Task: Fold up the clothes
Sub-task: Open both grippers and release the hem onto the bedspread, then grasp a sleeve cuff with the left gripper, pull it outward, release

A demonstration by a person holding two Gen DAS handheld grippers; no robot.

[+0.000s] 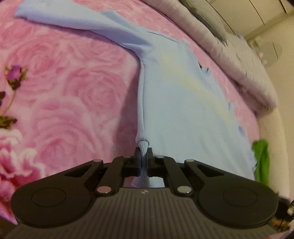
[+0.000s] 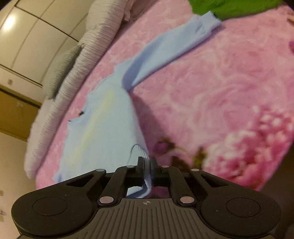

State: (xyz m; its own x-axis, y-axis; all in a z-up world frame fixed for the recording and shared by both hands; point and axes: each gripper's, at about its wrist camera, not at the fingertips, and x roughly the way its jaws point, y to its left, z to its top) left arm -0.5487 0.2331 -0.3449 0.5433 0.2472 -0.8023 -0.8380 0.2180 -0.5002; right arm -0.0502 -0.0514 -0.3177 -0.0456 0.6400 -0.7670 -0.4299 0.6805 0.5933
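A light blue long-sleeved top (image 1: 176, 103) lies spread on a pink rose-print blanket (image 1: 69, 95), with faint yellow print on its front. My left gripper (image 1: 143, 153) is shut on the ribbed hem at one bottom corner, and the fabric rises in a taut fold from the jaws. In the right wrist view the same top (image 2: 99, 121) stretches away with one sleeve (image 2: 165, 51) lying out to the upper right. My right gripper (image 2: 147, 162) is shut on the ribbed hem at the other corner.
A green garment (image 2: 237, 7) lies past the sleeve's cuff; the green garment (image 1: 261, 160) also shows at the right edge. Grey-lilac bedding and pillows (image 2: 82, 60) line the far side of the bed. Cream wardrobe doors (image 2: 36, 31) stand behind.
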